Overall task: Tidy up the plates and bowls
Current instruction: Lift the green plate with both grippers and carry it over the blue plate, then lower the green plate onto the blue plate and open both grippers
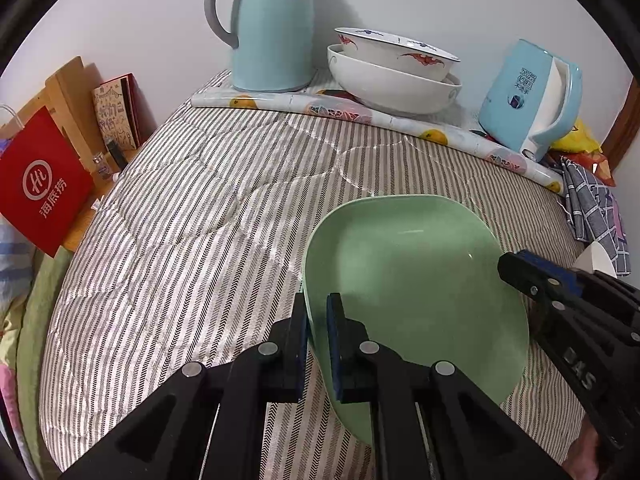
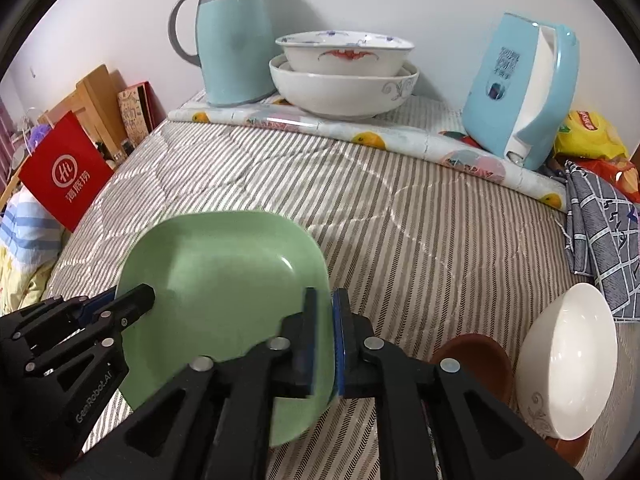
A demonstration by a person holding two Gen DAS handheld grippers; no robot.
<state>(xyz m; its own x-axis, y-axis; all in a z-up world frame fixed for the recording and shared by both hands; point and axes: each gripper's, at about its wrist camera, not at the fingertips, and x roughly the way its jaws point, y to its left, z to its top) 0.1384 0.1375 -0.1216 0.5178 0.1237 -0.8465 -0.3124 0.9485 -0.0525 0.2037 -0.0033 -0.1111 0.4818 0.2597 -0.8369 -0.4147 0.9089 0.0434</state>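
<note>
Left wrist view: your left gripper (image 1: 318, 324) is clamped on the near-left rim of the green plate (image 1: 412, 280), one finger inside, one outside. Right gripper (image 1: 520, 276) sits at the plate's far-right rim. Plate lies low over the striped cloth (image 1: 200, 200), tilted. Right wrist view: right gripper (image 2: 325, 334) straddles the plate's rim (image 2: 224, 280); a gap shows at the pads, so it's no firm grip. White bowl (image 2: 568, 360) rests tipped on a brown dish (image 2: 472, 356) at right. Two stacked bowls (image 2: 344, 76) sit at the back between thermos (image 2: 232, 48) and kettle (image 2: 520, 88).
</note>
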